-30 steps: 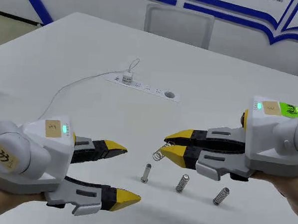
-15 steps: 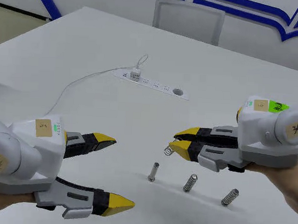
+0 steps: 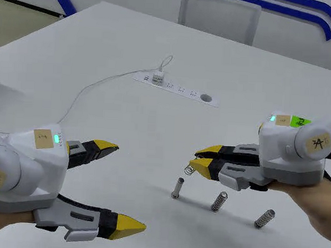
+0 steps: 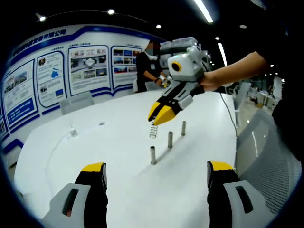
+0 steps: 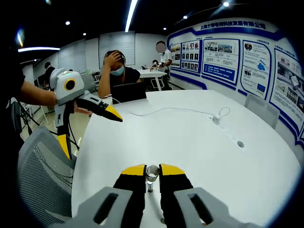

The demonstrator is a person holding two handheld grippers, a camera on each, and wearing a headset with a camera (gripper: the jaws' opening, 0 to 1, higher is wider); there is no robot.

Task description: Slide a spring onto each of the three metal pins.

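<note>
My right gripper (image 3: 201,160) is shut on a small steel spring (image 3: 190,170), which hangs just above and to the right of a bare metal pin (image 3: 177,188) standing on the white table (image 3: 102,54). Two more pins to its right each carry a spring (image 3: 219,201) (image 3: 264,218). In the right gripper view the spring (image 5: 152,172) sits end-on between the yellow fingertips (image 5: 135,170), with the pin (image 5: 150,186) right below it. My left gripper (image 3: 119,186) is open with nothing in it, well left of the pins. From the left gripper view the right gripper (image 4: 163,112) holds the spring (image 4: 153,129) above the row of pins (image 4: 153,155).
A white power strip (image 3: 175,90) with a plug and a thin cable (image 3: 95,87) lies further back on the table. A grey chair (image 3: 218,15) stands at the far edge. A mesh chair (image 5: 42,161) and people at other desks (image 5: 116,71) are beyond the table.
The head camera has shifted. My left gripper has drawn back to the left, away from the pins. The right gripper still holds the spring close above the bare pin.
</note>
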